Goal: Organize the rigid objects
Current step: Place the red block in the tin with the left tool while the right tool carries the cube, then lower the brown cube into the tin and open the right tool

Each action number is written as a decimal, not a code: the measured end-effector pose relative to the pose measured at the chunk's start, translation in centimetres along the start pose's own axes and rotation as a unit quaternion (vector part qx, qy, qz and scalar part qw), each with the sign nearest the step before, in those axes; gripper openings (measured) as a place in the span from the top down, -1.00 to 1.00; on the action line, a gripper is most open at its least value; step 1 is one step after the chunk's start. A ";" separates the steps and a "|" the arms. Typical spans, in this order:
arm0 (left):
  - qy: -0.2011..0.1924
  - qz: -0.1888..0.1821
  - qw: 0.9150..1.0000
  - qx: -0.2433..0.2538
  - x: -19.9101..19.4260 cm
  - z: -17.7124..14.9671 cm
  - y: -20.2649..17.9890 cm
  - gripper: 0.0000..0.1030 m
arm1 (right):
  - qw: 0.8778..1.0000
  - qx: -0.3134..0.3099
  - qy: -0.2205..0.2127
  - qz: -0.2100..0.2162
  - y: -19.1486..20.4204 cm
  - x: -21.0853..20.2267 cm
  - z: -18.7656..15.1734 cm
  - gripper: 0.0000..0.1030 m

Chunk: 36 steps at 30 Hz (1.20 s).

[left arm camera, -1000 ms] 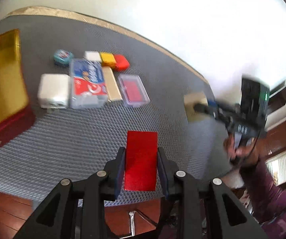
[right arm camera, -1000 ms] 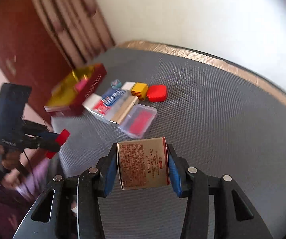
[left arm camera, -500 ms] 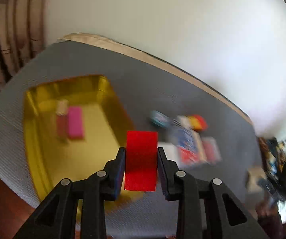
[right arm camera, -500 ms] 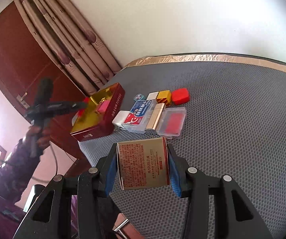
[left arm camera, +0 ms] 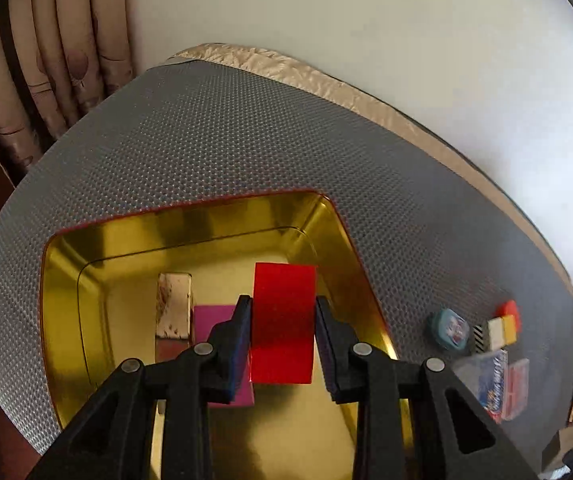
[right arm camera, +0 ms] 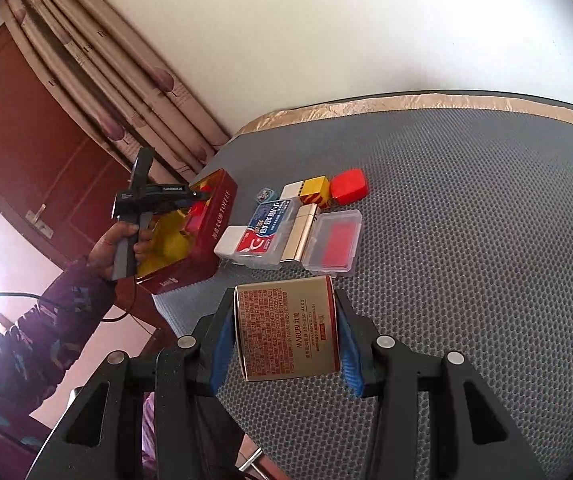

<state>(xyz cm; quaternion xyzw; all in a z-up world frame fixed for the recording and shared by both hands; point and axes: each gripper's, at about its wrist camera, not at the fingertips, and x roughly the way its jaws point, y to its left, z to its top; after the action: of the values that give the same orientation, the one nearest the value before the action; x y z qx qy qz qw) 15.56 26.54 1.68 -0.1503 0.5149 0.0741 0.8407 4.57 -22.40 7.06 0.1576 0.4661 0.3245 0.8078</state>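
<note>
The left gripper (left arm camera: 282, 332) has swung left over the gold tin (left arm camera: 342, 224), pinching the red box (left arm camera: 282, 320). The right gripper (right arm camera: 286, 336) pinches the gold box (right arm camera: 286, 332). Both look light, hard and smooth, so hold their 2 flat sides.

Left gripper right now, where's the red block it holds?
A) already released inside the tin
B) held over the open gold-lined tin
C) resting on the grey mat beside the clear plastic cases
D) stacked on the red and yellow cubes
B: the left gripper is shut on the flat red rectangular block, held above the gold interior of the open tin, where a pink block already lies.
</note>
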 end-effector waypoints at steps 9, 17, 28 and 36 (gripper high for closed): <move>-0.003 0.031 0.999 -0.006 2.9 1.0 -1.4 0.40 | 1.000 0.005 0.013 0.006 -0.1 1.0 -0.2 0.16; -0.004 0.066 0.998 -0.004 3.5 1.2 -2.1 0.31 | 1.000 0.007 0.012 0.011 0.5 0.9 -0.2 0.16; -0.082 0.089 0.992 0.037 -4.3 -5.3 -7.1 0.06 | 0.999 -0.020 0.010 0.039 4.1 2.3 2.3 0.16; -0.093 0.082 0.992 0.004 -8.7 -11.1 -6.9 -0.02 | 0.993 -0.085 0.037 0.076 11.1 7.8 6.7 0.16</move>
<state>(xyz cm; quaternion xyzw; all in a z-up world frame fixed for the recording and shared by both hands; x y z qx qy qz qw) 4.14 16.67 5.96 -0.0964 0.4457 0.1544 0.8765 8.92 -8.64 11.57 0.1109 0.4527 0.4291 0.7738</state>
